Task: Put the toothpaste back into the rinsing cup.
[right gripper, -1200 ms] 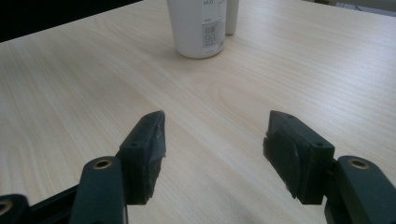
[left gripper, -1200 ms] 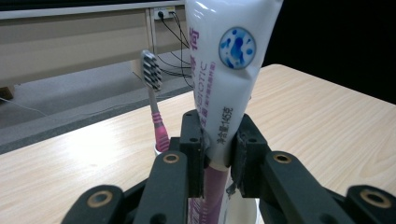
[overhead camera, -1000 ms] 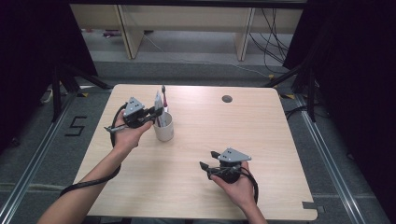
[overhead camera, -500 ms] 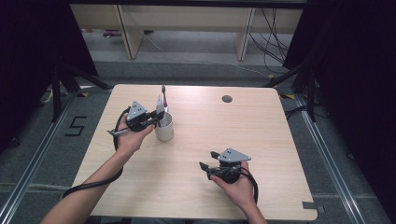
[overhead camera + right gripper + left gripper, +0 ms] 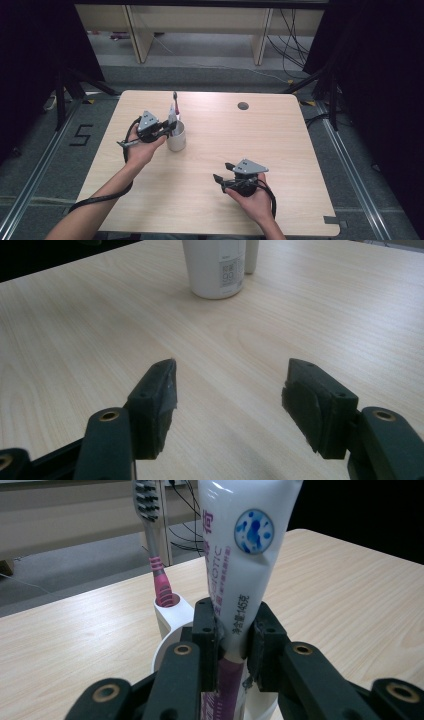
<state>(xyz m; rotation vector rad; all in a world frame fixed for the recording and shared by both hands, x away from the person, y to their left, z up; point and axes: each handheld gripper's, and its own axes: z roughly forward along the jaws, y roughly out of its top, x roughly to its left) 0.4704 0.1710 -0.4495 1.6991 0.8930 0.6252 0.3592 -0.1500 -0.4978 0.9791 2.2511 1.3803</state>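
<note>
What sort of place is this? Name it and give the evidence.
Probably a lab or recording workspace, not a bathroom: a bare wooden table stands on grey flooring with a taped number 5, loose cables trail behind, and dark curtains flank it.

A person's two bare forearms enter from the bottom edge, with no sleeves visible. Each hand grips a black handheld gripper. The left gripper (image 5: 167, 129) and the right gripper (image 5: 221, 172) each carry a flat grey three-cornered plate on top, and a black cable loops away from the back of each, the left one trailing along the forearm. Close up, each gripper has two matte black jaws built from flat linked bars, joined with round brass-coloured rivets. The jaws end in blocky rectangular black pads (image 5: 156, 396), each marked by small dark recessed screw holes along its upper edge.
</note>
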